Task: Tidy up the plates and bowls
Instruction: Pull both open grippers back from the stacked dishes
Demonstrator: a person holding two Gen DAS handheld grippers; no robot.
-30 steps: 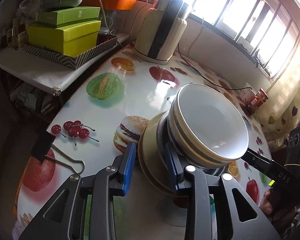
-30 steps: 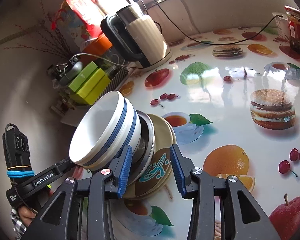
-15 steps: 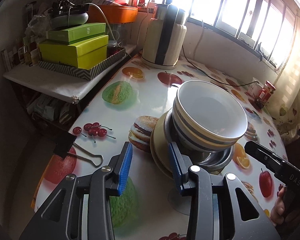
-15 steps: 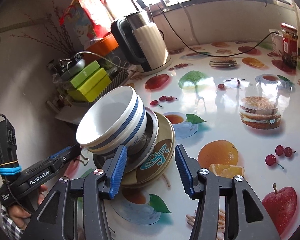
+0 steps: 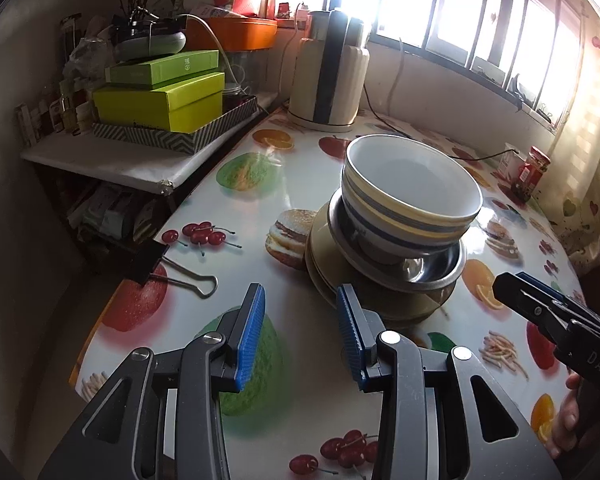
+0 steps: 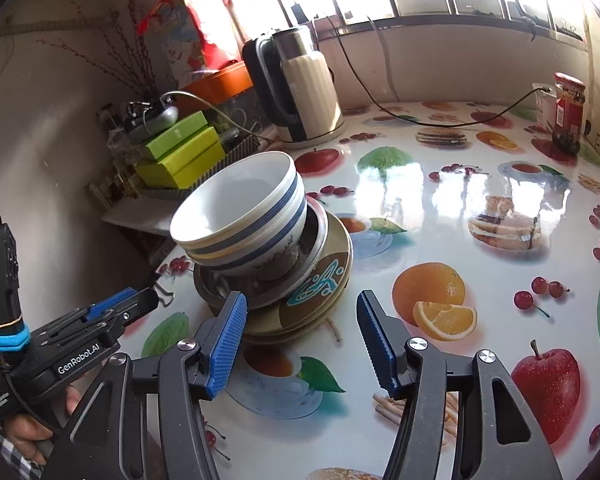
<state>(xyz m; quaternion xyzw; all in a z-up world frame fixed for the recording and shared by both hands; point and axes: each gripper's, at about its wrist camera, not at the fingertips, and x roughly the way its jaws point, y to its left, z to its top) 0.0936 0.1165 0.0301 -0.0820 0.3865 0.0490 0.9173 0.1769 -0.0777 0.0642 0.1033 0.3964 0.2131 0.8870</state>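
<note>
A stack stands on the fruit-print table: a white bowl with blue stripes (image 5: pixel 412 196) (image 6: pixel 240 216) sits in a steel bowl (image 5: pixel 420 272) (image 6: pixel 314 240), which rests on tan plates (image 5: pixel 328 252) (image 6: pixel 324 284). My left gripper (image 5: pixel 300 332) is open and empty, just short of the plates' near rim. My right gripper (image 6: pixel 300 340) faces the stack from the other side. Its jaws are opening and nothing is pressed between them. Each gripper shows in the other's view, the right (image 5: pixel 512 288) and the left (image 6: pixel 140 304), both apart from the stack.
A cream kettle (image 5: pixel 328 76) (image 6: pixel 304 96) with its cable stands at the back. Green boxes (image 5: pixel 160 100) sit on a side shelf beyond the table's left edge. A binder clip (image 5: pixel 168 268) lies near that edge. A red jar (image 6: pixel 568 112) stands far right.
Both grippers have drawn back from the stack, so it looks farther off and more level. The right jaws have spread wider; the left jaws are about the same.
</note>
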